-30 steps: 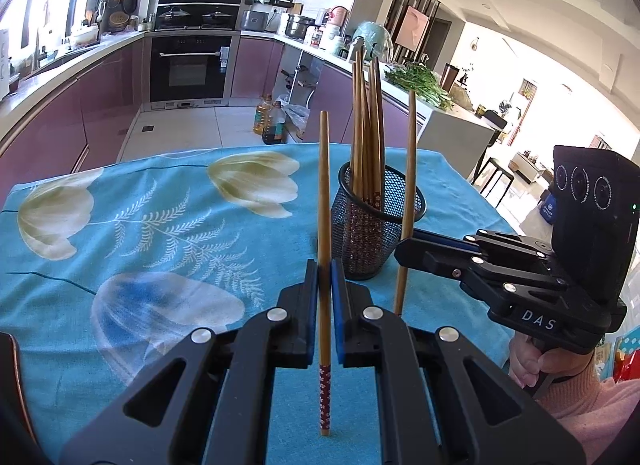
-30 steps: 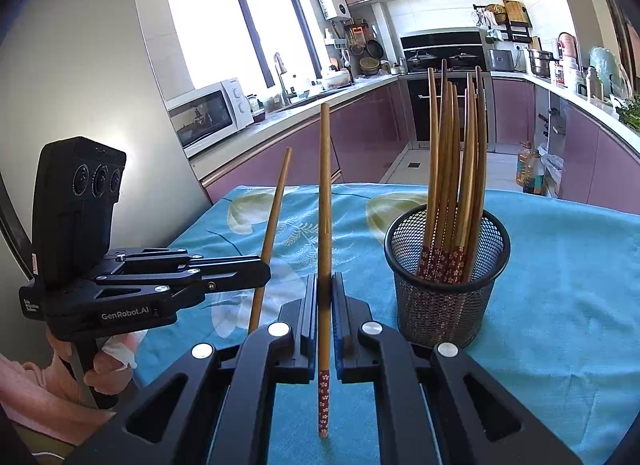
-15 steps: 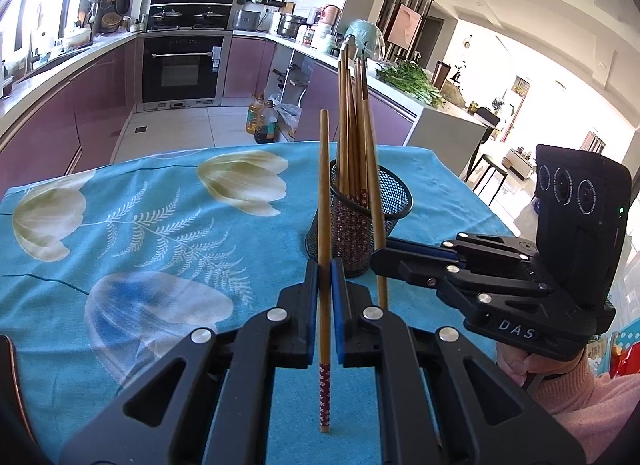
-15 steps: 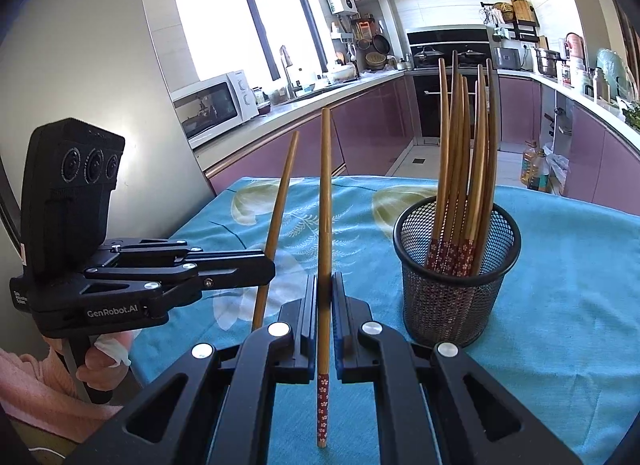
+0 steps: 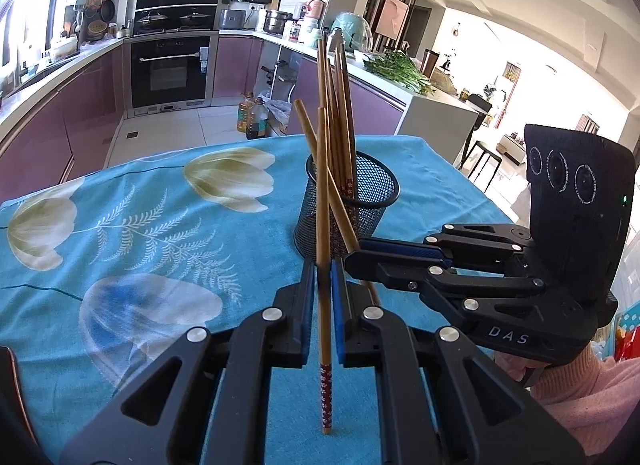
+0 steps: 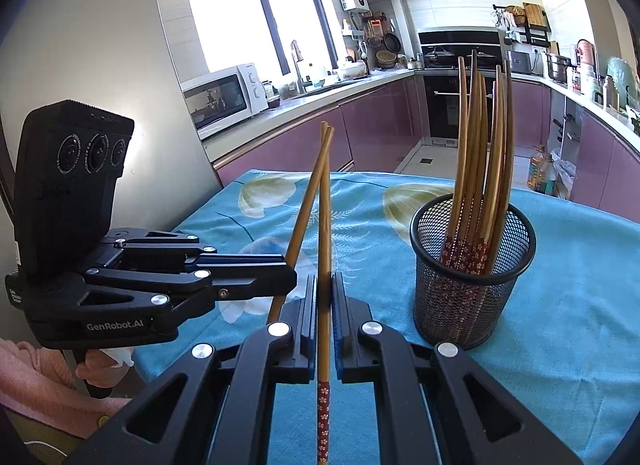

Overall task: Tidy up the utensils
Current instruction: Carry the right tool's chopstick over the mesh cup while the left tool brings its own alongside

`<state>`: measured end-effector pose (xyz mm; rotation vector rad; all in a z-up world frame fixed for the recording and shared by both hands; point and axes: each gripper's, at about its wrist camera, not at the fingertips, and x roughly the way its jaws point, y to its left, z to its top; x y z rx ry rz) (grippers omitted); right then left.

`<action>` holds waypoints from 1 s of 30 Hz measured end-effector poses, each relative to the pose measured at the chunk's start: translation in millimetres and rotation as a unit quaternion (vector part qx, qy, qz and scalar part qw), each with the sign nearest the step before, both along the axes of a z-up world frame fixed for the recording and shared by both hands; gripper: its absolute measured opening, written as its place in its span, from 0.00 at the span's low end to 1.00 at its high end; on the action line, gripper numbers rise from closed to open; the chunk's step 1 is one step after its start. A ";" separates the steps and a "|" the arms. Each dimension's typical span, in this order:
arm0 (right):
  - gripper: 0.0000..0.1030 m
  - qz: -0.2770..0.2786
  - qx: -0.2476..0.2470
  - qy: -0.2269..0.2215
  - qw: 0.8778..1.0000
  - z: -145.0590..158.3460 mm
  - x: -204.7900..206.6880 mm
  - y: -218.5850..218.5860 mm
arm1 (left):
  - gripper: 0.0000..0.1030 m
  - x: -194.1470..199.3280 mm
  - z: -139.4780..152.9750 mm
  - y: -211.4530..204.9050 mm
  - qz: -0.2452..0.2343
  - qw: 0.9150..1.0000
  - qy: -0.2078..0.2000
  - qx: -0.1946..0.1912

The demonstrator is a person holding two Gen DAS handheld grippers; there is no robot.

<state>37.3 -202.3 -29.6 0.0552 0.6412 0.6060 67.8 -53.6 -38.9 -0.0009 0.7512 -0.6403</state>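
Two black grippers are meeting above a blue flowered tablecloth (image 5: 120,233), each clamping one upright wooden chopstick. From its own camera, the left gripper (image 5: 322,305) is pinching a chopstick (image 5: 322,193), patterned red end down. The right gripper (image 6: 325,307) is gripping a second chopstick (image 6: 325,225); the two sticks are crossing just in front of a round black wire-mesh holder (image 6: 472,297). About seven more smooth, slender chopsticks (image 6: 478,153) are standing inside that holder.
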 end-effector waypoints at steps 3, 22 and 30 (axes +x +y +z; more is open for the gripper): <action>0.06 -0.001 -0.001 -0.001 1.000 -0.1 -0.6 -0.2 | 0.08 1.6 -2.4 -1.8 -0.003 1.000 0.004 0.002; 0.06 -0.028 0.008 -0.015 0.999 8.3 -2.9 -21.2 | 0.07 2.7 3.9 -3.4 0.009 1.000 -0.008 0.003; 0.06 -0.043 0.015 -0.032 0.998 17.1 -4.0 -33.3 | 0.07 1.7 10.1 -4.2 0.013 1.000 -0.019 0.002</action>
